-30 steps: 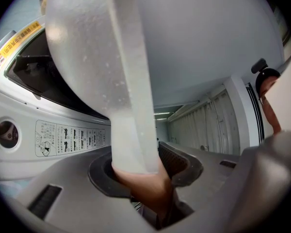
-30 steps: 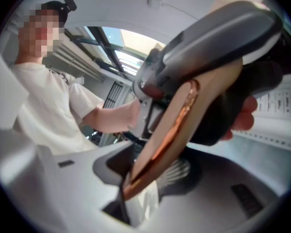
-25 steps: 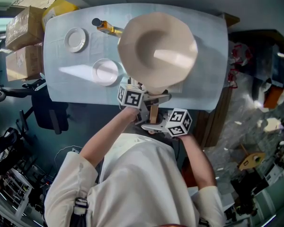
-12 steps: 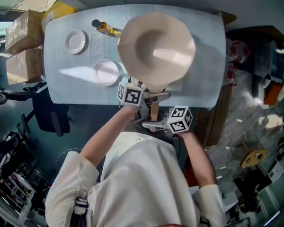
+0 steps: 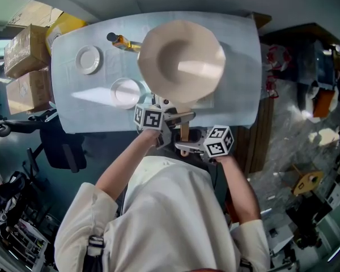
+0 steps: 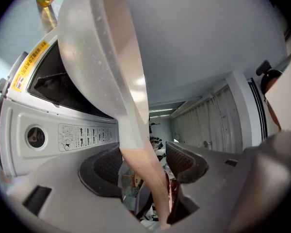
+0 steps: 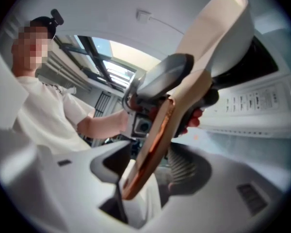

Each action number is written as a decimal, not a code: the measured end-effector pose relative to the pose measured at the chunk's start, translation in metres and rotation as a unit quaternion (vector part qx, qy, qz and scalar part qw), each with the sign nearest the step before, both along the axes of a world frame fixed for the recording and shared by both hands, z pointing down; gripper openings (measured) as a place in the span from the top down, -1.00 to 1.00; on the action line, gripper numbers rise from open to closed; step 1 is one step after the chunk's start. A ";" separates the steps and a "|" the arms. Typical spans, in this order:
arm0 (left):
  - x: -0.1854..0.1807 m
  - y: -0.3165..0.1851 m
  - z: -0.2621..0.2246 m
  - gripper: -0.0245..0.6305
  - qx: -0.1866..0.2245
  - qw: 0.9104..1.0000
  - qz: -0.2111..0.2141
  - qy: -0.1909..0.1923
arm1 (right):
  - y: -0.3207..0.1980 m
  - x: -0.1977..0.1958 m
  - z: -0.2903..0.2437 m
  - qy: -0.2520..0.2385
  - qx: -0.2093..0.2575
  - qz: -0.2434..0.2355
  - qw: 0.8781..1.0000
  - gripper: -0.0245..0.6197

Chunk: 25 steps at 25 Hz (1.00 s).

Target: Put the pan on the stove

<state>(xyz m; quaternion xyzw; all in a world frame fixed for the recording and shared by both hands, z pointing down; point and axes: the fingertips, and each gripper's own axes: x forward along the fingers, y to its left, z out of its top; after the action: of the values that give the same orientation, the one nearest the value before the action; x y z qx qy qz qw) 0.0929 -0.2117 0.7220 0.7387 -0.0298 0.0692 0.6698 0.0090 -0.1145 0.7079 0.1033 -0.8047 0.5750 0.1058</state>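
Note:
The beige pan (image 5: 181, 61) sits on the white stove (image 5: 208, 101) on the table, its wooden handle (image 5: 184, 132) pointing toward me. My left gripper (image 5: 171, 118) straddles the handle near the pan, and the right gripper (image 5: 184, 148) straddles the handle's end. In the left gripper view the handle (image 6: 144, 164) runs between the jaws of the left gripper (image 6: 143, 165) with a gap on each side. In the right gripper view the handle's end (image 7: 153, 144) lies loose between the spread jaws of the right gripper (image 7: 145, 168). Both sets of jaws have just been opening.
On the pale blue table (image 5: 243, 72) are a small white plate (image 5: 88, 59), a white bowl (image 5: 124, 92) and an oil bottle (image 5: 123, 40) left of the stove. Cardboard boxes (image 5: 24, 47) stand beyond the table's left end. A dark chair (image 5: 62, 146) is below it.
The pan stays on the stove with both grippers at its handle. The right gripper's marker cube has edged slightly right, and the head view has shifted a little.

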 end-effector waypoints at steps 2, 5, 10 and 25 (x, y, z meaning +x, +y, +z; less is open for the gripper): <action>-0.005 -0.001 0.000 0.05 0.005 1.000 0.003 -0.003 | -0.002 0.006 0.001 0.009 0.000 0.014 1.000 0.18; -0.014 -0.001 -0.002 0.05 0.005 1.000 0.008 -0.003 | -0.003 0.017 0.003 0.025 0.001 0.035 0.999 0.18; -0.033 -0.005 -0.006 0.05 0.023 1.000 0.007 -0.016 | -0.007 0.032 0.002 0.055 0.012 0.059 0.997 0.18; -0.076 0.005 -0.045 0.10 0.135 0.984 -0.083 -0.078 | -0.011 0.071 -0.031 0.119 0.126 0.045 0.984 0.37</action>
<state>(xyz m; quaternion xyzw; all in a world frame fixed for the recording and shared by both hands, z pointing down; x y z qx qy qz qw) 0.0170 -0.2064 0.6766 0.8095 -0.1522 0.0655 0.5633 0.0804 -0.1251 0.6768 0.2196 -0.8471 0.4565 0.1606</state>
